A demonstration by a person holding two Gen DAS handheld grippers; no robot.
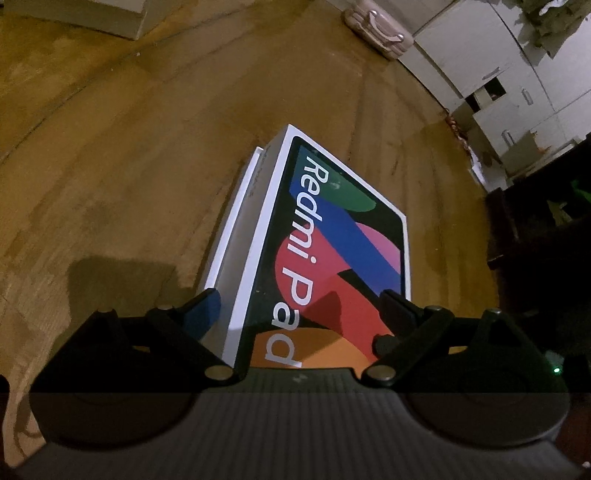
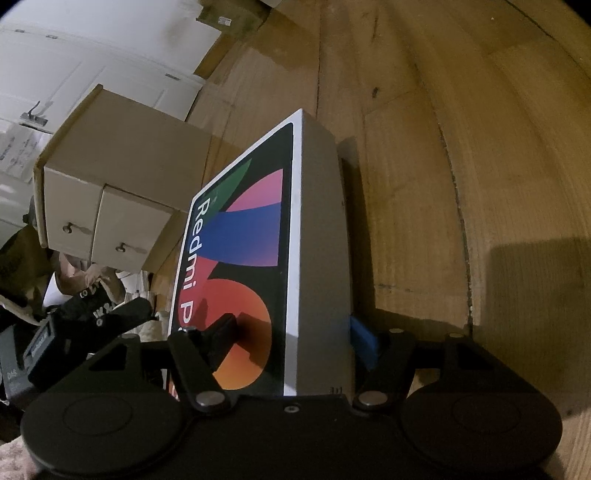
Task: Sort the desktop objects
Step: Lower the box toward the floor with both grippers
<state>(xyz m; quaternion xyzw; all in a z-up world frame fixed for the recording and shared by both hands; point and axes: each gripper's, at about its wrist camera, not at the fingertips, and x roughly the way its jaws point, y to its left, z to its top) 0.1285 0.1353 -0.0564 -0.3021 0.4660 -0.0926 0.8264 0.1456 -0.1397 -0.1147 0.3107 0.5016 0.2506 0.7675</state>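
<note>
A white Redmi Pad box [image 1: 332, 221] with a colourful printed lid lies on the wooden surface [image 1: 129, 166], and a white edge [image 1: 242, 195] shows under its left side. My left gripper [image 1: 298, 295] is open astride the near "Pad" end. Its blue-padded finger is beside the grey side wall and the other finger is over the lid. In the right wrist view, which is rolled, the same box [image 2: 243, 229] shows its grey side wall. My right gripper [image 2: 291, 325] is open around that end. One finger is over the lid and the blue pad [image 2: 364, 341] is at the underside.
A small two-drawer cardboard unit [image 2: 122, 192] stands close beside the box. Black strapped gear [image 2: 92, 317] lies at the left edge. A pale suitcase [image 1: 376, 29] and white cabinets [image 1: 498, 74] are beyond, with dark furniture [image 1: 546, 240] at the right. Bare wood [image 2: 461, 166] spreads on the other side.
</note>
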